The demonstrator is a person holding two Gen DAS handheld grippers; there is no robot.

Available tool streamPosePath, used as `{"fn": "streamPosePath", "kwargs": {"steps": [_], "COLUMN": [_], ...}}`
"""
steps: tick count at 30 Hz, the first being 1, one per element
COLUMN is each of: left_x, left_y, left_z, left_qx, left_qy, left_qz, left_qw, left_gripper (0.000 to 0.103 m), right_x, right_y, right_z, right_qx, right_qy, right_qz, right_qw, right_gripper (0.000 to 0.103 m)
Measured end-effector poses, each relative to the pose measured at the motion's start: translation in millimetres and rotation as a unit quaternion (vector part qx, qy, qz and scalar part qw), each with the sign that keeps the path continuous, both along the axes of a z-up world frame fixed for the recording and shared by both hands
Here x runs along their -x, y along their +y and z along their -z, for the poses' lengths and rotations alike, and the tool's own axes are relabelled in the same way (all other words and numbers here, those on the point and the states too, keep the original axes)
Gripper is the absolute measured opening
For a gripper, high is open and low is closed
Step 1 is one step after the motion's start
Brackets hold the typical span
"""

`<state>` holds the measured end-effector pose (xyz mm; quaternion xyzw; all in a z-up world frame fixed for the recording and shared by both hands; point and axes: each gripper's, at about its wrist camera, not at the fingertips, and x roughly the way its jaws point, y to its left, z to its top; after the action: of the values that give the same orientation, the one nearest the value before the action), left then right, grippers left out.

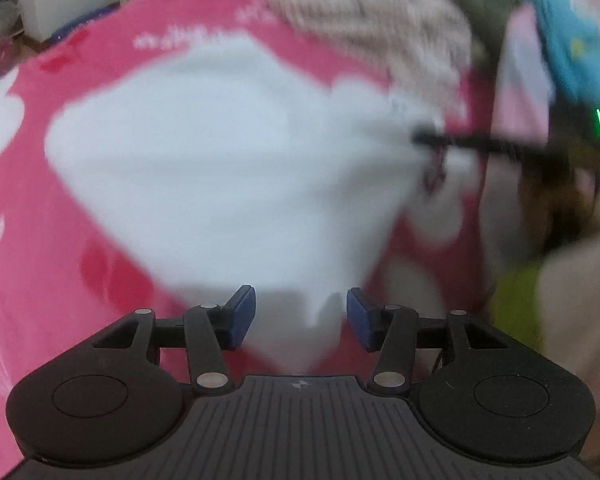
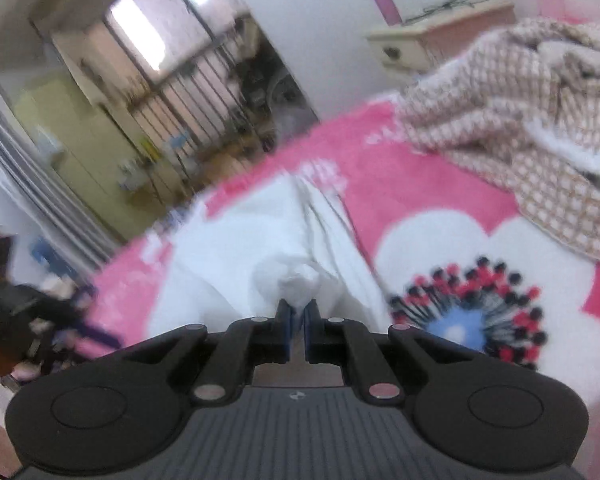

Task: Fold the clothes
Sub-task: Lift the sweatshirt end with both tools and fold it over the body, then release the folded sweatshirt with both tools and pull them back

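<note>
As right claw point(image 2: 297, 312) pinches, white garment point(image 2: 236, 264) stretches away

Motion blur in the left wrist view
The white garment point(image 1: 228, 168) is smeared, its edges unreadable; the checked blanket point(image 2: 540, 120) runs off the right edge.

The white garment point(image 2: 236, 248) is soft matt cloth, creased. The pink blanket point(image 2: 380, 184) beneath looks fleecy. A checked cloth point(image 2: 512, 120) seems coarsely woven. The fingers point(image 1: 242, 316) are matt black plastic, blue-padded.
</note>
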<state>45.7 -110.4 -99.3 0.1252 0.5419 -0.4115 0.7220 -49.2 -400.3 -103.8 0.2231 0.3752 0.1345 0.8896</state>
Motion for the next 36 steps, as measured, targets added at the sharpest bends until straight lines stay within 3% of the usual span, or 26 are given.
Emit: {"fn": "streamPosePath", "kwargs": {"steps": [2,5,8,13,17,20,21,22,25,27,30,31,32,36], "left_x": [15.8,31.4,33.7,31.6,35.7,42.3,43.6,44.6,47.0,47.4,47.9,48.1,48.5,50.6], "left_y": [1.0,1.0,9.7,8.6,-1.6,-5.7,-7.2,-8.4,-12.1,-13.7,-15.7,-16.3,-16.2,-14.2], "left_z": [16.9,25.3,17.1,17.9,29.5,32.3,33.8,35.4,38.3,38.5,39.2,39.4,39.4,41.0], "left_qx": [-0.011,-0.008,0.029,0.055,0.037,0.02,0.015,0.01,0.0,-0.001,-0.005,-0.006,-0.008,-0.009], "left_qy": [-0.013,-0.041,-0.054,-0.085,-0.113,-0.13,-0.132,-0.131,-0.131,-0.131,-0.13,-0.13,-0.132,-0.136], "left_qz": [0.003,0.005,0.0,-0.01,0.001,0.005,0.005,0.006,0.011,0.012,0.012,0.013,0.013,0.013], "left_qw": [0.9998,0.9991,0.9981,0.9948,0.9929,0.9913,0.9912,0.9913,0.9913,0.9913,0.9914,0.9914,0.9912,0.9905], "left_gripper": [0.05,0.05,0.05,0.05,0.05,0.05,0.05,0.05,0.05,0.05,0.05,0.05,0.05,0.051], "right_x": [-4.8,-4.0,-1.2,-18.4,-56.1,-70.9,-73.7,-75.6,-71.1,-67.6,-74.7,-76.7,-77.7,-87.6], "right_y": [-1.9,-7.8,-14.5,-9.1,27.6,49.8,54.5,55.5,54.2,55.2,55.1,53.2,48.4,25.3], "right_z": [17.2,14.9,-19.0,-54.1,-34.8,-15.8,-10.1,-5.9,-20.9,-28.9,-2.6,4.9,3.0,-19.5], "right_qx": [0.017,0.022,0.079,0.097,0.085,0.12,0.137,0.147,0.161,0.184,0.212,0.216,0.201,0.125], "right_qy": [0.046,0.077,0.061,0.021,0.044,0.062,0.066,0.068,0.01,-0.016,0.021,0.031,0.033,0.034], "right_qz": [-0.005,0.0,0.001,-0.027,-0.094,-0.134,-0.143,-0.147,-0.145,-0.143,-0.15,-0.15,-0.139,-0.097], "right_qw": [0.999,0.997,0.995,0.995,0.991,0.982,0.978,0.976,0.976,0.972,0.965,0.964,0.969,0.987], "right_gripper": [0.009,0.014,0.021,0.022,0.03,0.031,0.029,0.006,0.005,0.005,0.008,0.016,0.023,0.029]}}
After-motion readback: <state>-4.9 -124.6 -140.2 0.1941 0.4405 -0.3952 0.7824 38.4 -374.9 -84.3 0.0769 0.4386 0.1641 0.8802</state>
